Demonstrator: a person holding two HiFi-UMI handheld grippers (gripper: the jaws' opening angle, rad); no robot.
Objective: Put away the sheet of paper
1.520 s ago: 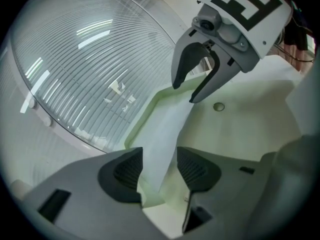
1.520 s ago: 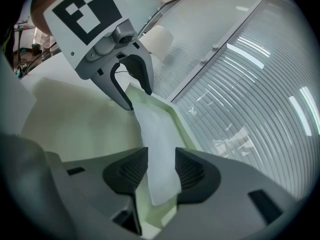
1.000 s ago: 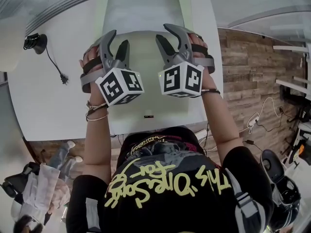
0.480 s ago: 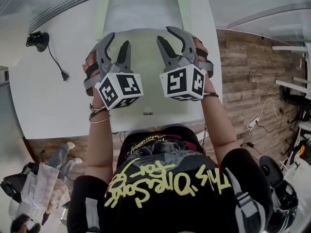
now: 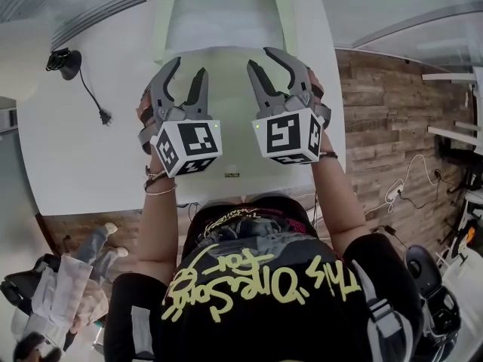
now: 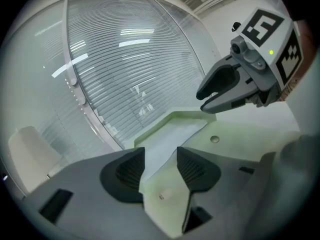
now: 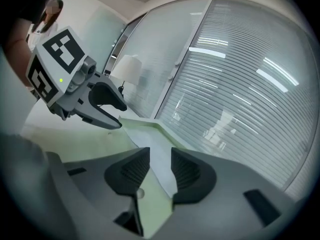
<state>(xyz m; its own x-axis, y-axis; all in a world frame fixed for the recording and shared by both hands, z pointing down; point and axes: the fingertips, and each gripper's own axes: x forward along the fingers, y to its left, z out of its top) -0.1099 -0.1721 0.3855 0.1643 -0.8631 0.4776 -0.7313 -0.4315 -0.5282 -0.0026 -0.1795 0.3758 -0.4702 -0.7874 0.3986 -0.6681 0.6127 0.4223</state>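
Both tools are up over the worktop (image 5: pixel 68 157) and neither has anything in hand. The left gripper (image 5: pixel 189 65) has its jaws standing well apart, with only air between them. The right gripper (image 5: pixel 260 59) has jaws that have just been narrowing a touch, but they are open too and nothing is caught in them.

The sheet of paper (image 5: pixel 223 17) lies flat on the far half of the pale green mat (image 5: pixel 226 145), beyond both sets of jaws and untouched. Each gripper view looks through its gap at the sheet's near edge.

So this reads as the approach, and the pick is the hard part. A flat sheet gives the jaws no edge to bite. The best bet is probably to bring one jaw down low at a near corner and slide under it or nudge it up. The other gripper can pin the sheet so it does not skate across the mat. Close only once paper is truly between the pads. Grip near the edge, gently, since a hard pinch creases it. Where it gets put away, none of the views shows.
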